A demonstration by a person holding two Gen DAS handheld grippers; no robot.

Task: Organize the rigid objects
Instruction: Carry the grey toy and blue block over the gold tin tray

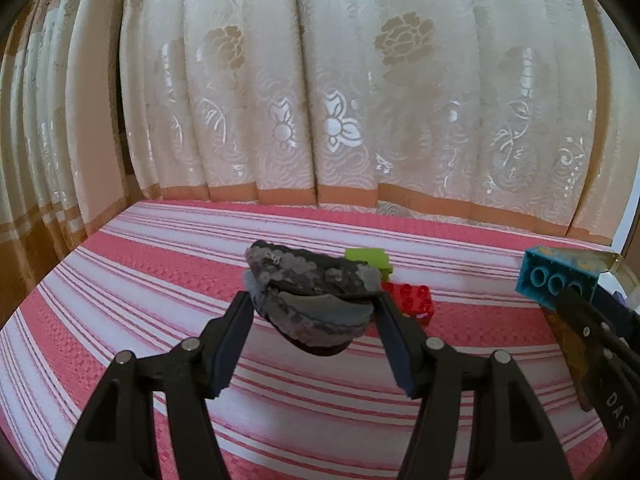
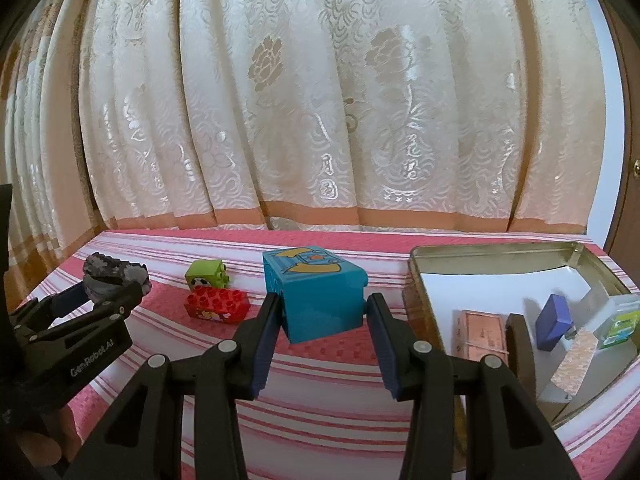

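My left gripper (image 1: 314, 302) is shut on a grey sequined hair clip (image 1: 312, 294) and holds it above the striped cloth. It also shows in the right wrist view (image 2: 114, 276) at the left. My right gripper (image 2: 322, 304) is shut on a large blue toy brick (image 2: 318, 292), lifted off the cloth. The same brick (image 1: 560, 276) shows at the right of the left wrist view. A red brick (image 2: 216, 304) and a green brick (image 2: 206, 274) lie on the cloth between the two grippers.
An open metal tin (image 2: 416, 280) stands at the right and holds several small items, among them a dark blue box (image 2: 554, 320) and a copper-coloured packet (image 2: 480, 332). A patterned curtain (image 2: 320, 100) hangs along the far edge of the pink striped cloth (image 2: 320, 380).
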